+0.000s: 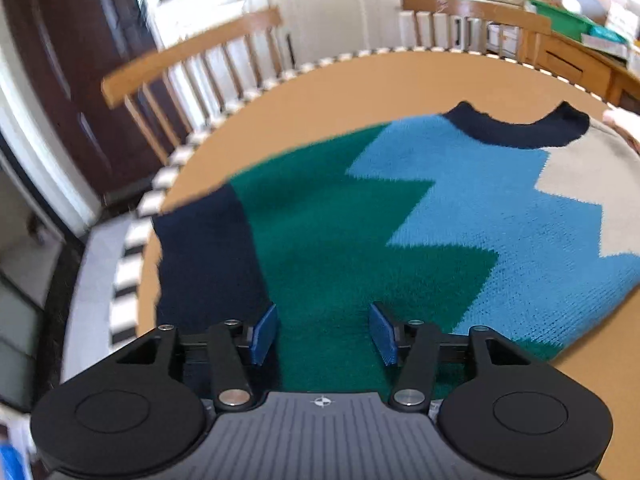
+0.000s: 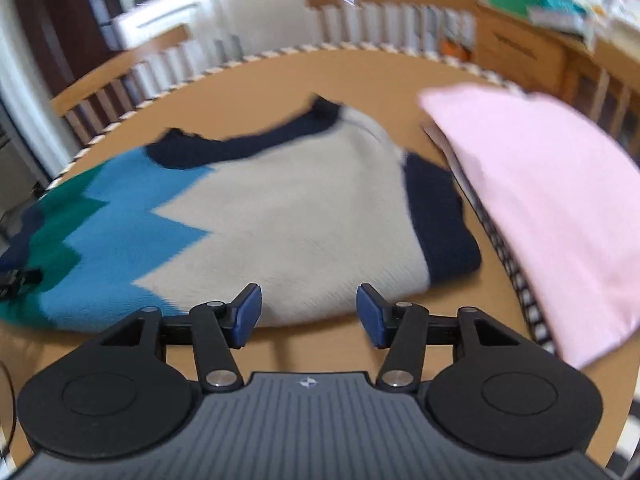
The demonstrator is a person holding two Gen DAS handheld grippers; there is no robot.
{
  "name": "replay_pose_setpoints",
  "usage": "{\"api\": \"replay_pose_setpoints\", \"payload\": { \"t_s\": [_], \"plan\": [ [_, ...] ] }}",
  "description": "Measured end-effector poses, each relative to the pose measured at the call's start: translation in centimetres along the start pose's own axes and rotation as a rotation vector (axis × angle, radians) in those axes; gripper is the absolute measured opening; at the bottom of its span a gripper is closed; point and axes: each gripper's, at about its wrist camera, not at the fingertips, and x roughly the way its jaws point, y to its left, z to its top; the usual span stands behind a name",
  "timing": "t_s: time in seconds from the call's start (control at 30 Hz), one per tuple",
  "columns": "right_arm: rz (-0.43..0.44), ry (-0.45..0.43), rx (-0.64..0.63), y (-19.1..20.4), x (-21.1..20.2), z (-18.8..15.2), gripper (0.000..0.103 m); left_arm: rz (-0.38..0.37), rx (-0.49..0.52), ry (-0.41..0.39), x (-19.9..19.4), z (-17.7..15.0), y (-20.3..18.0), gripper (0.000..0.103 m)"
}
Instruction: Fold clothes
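So there's a knit sweater point(image 1: 420, 216) lying flat on the brown table point(image 1: 320, 96), zigzag blocks of green, blue and beige, with a navy collar and navy sleeve ends. It looks partly folded, both sleeves tucked in along the sides.

The left gripper point(image 1: 324, 332) hangs over the green part near the hem, tilted down at it. Its blue pads point(image 1: 264, 334) stand roughly half apart with nothing pinched between them, just sweater underneath. Can't tell if the tips are brushing the knit or floating just above it.

The right gripper point(image 2: 308, 316) is over the beige side, at the near edge of the sweater point(image 2: 280, 220), where bare table point(image 2: 280, 68) shows under the fingers. Same deal here: pads point(image 2: 248, 314) about halfway open, holding nothing.

Just to the right of the sweater sits a pink folded cloth point(image 2: 540, 200), lying across the table's edge over the striped trim. Wooden chairs point(image 1: 192, 68) stand around the far side of the table, white cupboards behind them. The right view is pretty blurry.
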Motion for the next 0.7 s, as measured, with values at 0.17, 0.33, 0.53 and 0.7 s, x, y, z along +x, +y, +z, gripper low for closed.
{"api": "replay_pose_setpoints", "payload": {
  "t_s": [0.17,0.33,0.53,0.7],
  "plan": [
    [0.025,0.047,0.193,-1.3,1.8,0.7,0.049,-0.001,-0.054,0.034,0.2,0.4,-0.2,0.048],
    [-0.030,0.047,0.097,-0.2,3.0,1.3,0.018,0.003,-0.057,0.026,0.1,-0.1,-0.4,0.048],
    [-0.053,0.050,0.048,-0.1,4.6,3.2,0.018,-0.010,-0.083,0.033,-0.3,-0.5,-0.7,0.048],
    [-0.073,0.052,-0.019,0.3,6.6,5.6,0.018,-0.030,-0.098,0.053,-1.0,-0.9,-1.5,0.048]
  ]
}}
